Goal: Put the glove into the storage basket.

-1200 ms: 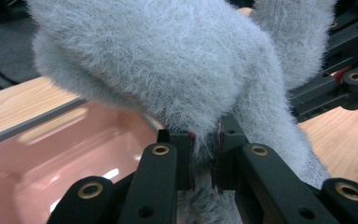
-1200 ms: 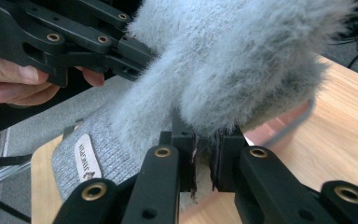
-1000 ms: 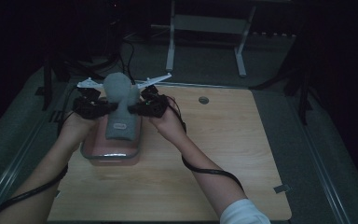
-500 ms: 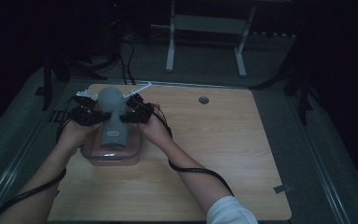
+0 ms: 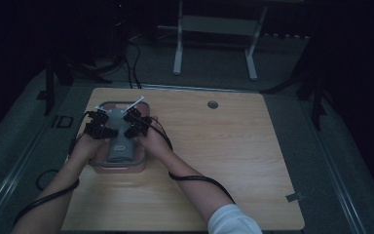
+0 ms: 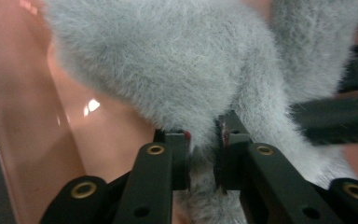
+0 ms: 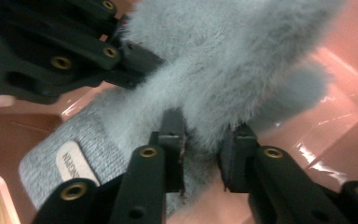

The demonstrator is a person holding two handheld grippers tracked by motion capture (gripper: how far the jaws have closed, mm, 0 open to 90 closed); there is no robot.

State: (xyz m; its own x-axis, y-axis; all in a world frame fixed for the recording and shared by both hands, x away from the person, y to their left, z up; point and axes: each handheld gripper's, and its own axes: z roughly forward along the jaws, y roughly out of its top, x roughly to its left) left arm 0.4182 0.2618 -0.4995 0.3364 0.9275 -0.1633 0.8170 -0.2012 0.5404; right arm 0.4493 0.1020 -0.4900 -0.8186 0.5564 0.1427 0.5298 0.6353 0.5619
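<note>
Grey fluffy hat (image 6: 177, 70) pinched between both grippers' jaws, over pink tub (image 5: 99, 166)

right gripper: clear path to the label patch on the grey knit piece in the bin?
Probably not as things stand. The right gripper is shut on the grey fluffy fabric, so it's occupied; the label patch itself lies uncovered on the knit part, inside the pink bin.

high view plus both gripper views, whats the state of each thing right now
left gripper: shut on the grey furry item
right gripper: shut on the grey furry item
grey furry item: pinched from both sides, lying in the pink bin
pink bin: open on top, sitting on the wooden table
</note>
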